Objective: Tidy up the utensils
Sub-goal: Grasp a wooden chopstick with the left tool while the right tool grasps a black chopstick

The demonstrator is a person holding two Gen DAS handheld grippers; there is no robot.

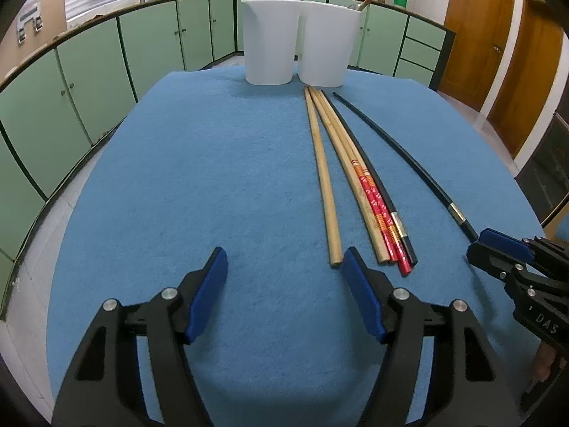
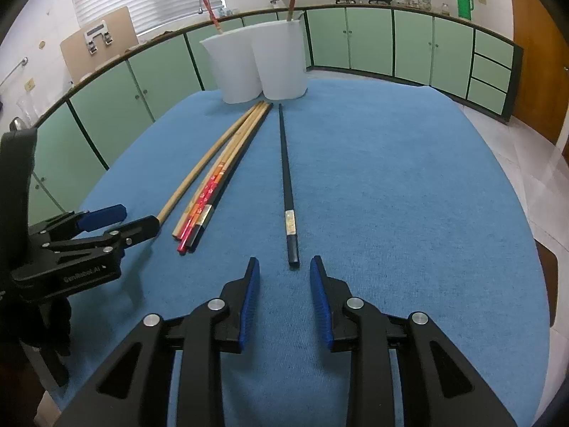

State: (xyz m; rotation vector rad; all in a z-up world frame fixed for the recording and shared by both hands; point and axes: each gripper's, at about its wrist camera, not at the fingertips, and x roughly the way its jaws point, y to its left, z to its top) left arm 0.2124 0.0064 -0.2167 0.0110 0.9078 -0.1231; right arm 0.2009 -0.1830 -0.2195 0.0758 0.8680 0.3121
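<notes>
Two white cups stand side by side at the far edge of the blue cloth, each with one red-patterned chopstick in it. Several chopsticks lie on the cloth: a plain wooden one, a bundle of wooden, red-patterned and black ones, and a lone black one. My left gripper is open and empty, its right finger beside the wooden chopstick's near end. My right gripper is open and empty, just behind the lone black chopstick's near end.
Green kitchen cabinets curve around behind the table. Wooden doors stand at the right. The cups also show in the right wrist view, with the chopstick bundle to their front left.
</notes>
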